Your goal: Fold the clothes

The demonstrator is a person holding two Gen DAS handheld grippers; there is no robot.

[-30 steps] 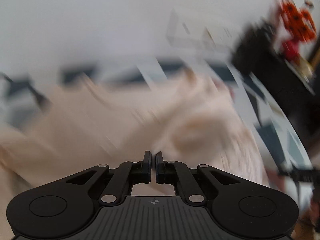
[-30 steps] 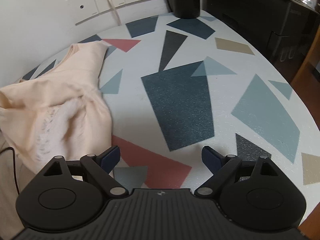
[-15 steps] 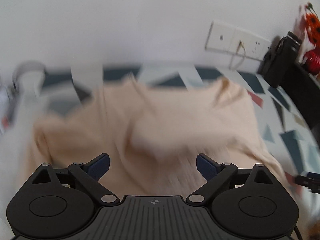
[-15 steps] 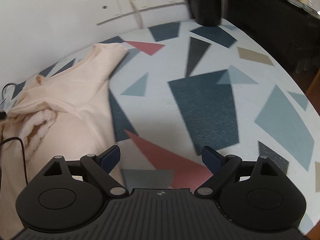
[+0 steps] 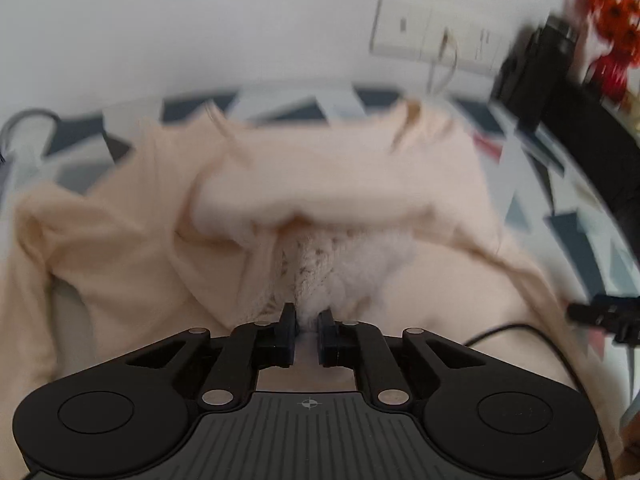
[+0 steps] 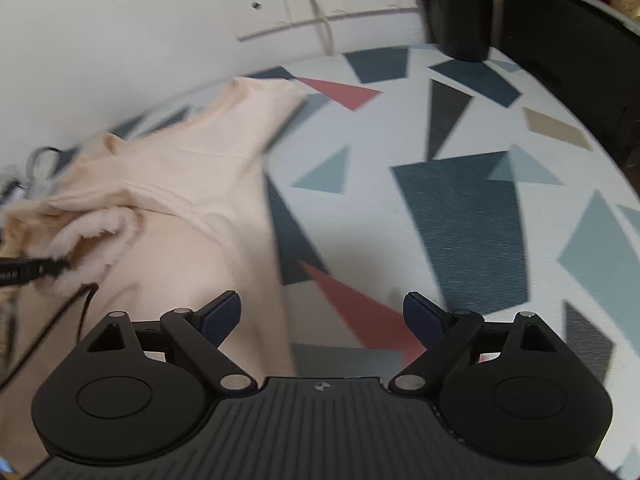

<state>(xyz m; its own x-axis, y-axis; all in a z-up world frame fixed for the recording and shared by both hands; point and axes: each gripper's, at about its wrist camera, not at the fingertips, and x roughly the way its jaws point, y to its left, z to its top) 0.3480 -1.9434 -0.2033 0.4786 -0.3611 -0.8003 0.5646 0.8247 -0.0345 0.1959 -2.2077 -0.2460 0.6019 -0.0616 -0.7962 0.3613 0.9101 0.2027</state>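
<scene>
A peach garment with a white fleece lining lies crumpled on the patterned table. My left gripper is closing its jaws on a tuft of that lining, and the pads pinch it. The right wrist view shows the same garment at the left, with the left gripper's fingertips on its fleecy edge. My right gripper hangs open over the table beside the garment's right edge, nothing between its fingers.
Wall sockets sit behind the table. A black cylinder and a dark cabinet stand at the back right. A black cable trails over the garment. Orange flowers show far right.
The left gripper was shut, opened wide over the garment, then dropped and closed on the fleece lining. The right gripper stayed open and drifted left towards the garment.
</scene>
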